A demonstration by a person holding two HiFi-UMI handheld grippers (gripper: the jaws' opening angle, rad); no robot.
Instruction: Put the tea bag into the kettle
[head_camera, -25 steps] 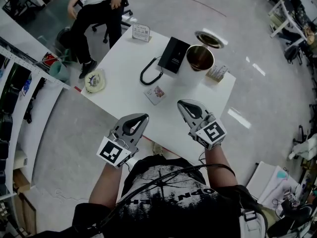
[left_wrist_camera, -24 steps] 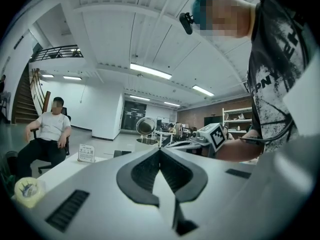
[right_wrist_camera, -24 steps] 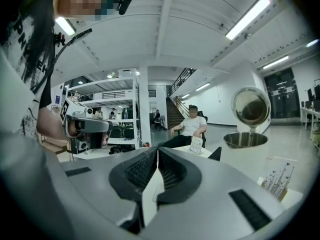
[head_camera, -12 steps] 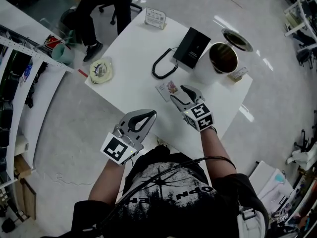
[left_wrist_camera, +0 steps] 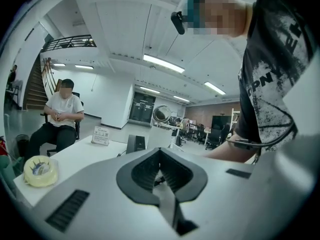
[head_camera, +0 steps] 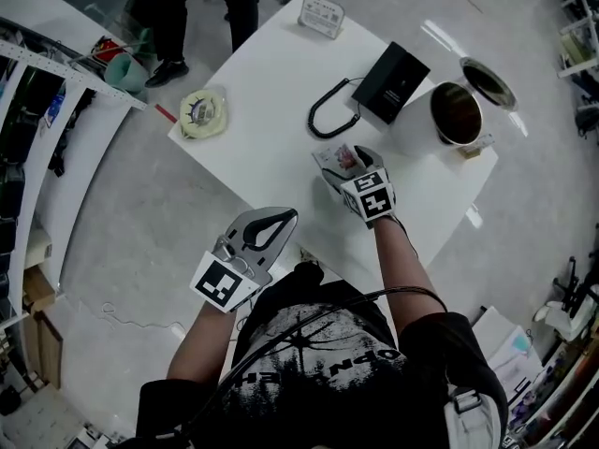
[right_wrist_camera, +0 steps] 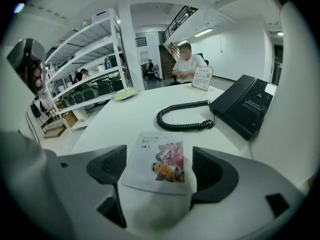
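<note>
The tea bag [head_camera: 329, 156] is a flat white sachet with a flower print, lying on the white table [head_camera: 271, 92]. In the right gripper view the tea bag [right_wrist_camera: 159, 160] lies between the two pads without either one pressing on it. My right gripper [head_camera: 348, 163] hangs low over it, its jaws opening. The steel kettle [head_camera: 456, 113] stands open at the table's far right, apart from both grippers. My left gripper [head_camera: 275, 217] is shut and empty, held off the table's near edge, close to my body.
The kettle's lid [head_camera: 488, 73] lies beyond the kettle. A black base [head_camera: 397, 80] with a coiled black cord [head_camera: 328, 120] sits just past the tea bag. A tape roll [head_camera: 203, 114] lies at the left corner and a sign card [head_camera: 321, 14] at the far edge. A seated person [left_wrist_camera: 59, 120] is beyond the table.
My right gripper has moved forward and left from the table's near edge to the tea bag, and its jaws have gone from shut to wide apart. The left gripper has hardly moved.
</note>
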